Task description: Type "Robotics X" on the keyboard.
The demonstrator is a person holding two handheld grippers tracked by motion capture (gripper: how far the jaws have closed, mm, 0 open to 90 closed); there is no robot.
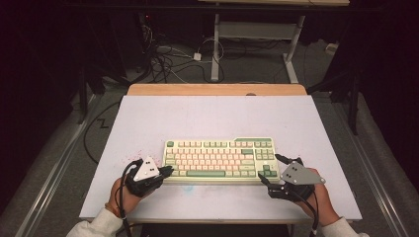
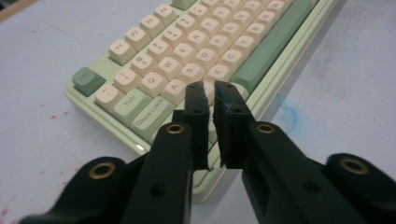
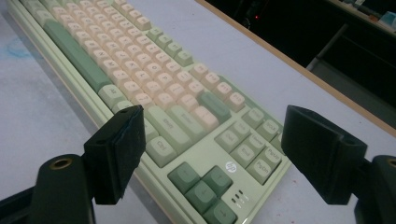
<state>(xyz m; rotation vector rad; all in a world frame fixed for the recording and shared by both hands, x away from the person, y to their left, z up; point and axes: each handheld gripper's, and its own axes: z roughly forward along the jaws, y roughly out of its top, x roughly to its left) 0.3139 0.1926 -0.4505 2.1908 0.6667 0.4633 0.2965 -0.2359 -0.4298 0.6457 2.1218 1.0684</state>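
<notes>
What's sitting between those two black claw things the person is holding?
The keyboard lies between them in the high view: the left gripper is at its near-left corner with fingers together, the right gripper at its near-right corner with fingers apart.

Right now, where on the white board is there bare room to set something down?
Free: the wide strip between the keyboard and the board's far wooden edge, plus both side margins. Crowded: the near edge, where the left gripper and right gripper flank the keyboard.
</notes>
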